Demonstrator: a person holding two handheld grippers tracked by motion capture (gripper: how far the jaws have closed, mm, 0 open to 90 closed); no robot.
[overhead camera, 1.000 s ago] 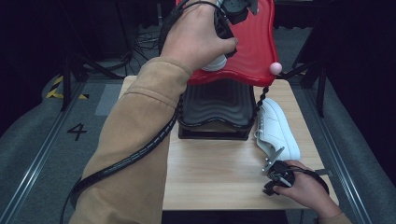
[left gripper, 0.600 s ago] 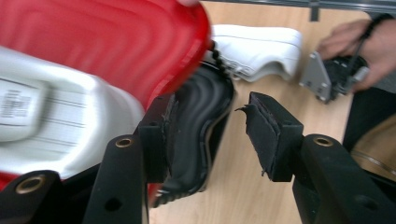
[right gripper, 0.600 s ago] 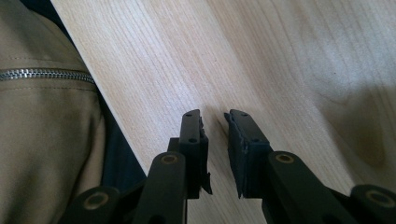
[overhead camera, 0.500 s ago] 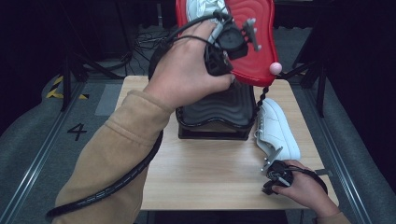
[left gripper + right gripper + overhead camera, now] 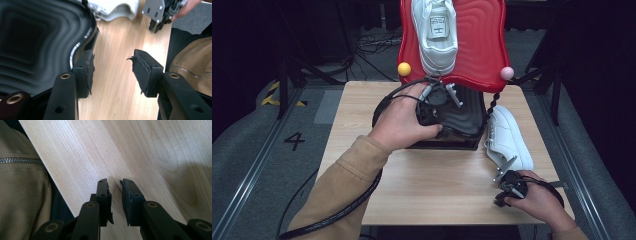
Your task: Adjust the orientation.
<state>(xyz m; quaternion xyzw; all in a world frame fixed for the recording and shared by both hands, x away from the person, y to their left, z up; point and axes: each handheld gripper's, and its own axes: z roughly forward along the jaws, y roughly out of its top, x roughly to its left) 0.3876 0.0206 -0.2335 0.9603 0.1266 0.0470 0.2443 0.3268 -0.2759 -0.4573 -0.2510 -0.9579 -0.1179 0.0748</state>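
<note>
A white sneaker (image 5: 435,31) lies on the red wavy lid (image 5: 479,47) that stands raised at the top centre of the high view, above the black ribbed box (image 5: 462,117) on the wooden table (image 5: 432,185), and a second white sneaker (image 5: 508,141) lies on the table just right of the box. At frame centre the left gripper (image 5: 112,72), held in the left hand (image 5: 399,125), sits at the box's near left edge with its jaws wide apart and nothing between them. At the lower right the right gripper (image 5: 115,200), in the right hand (image 5: 537,202), rests low over bare wood near the second sneaker's heel, its jaws parted by a narrow gap and empty.
</note>
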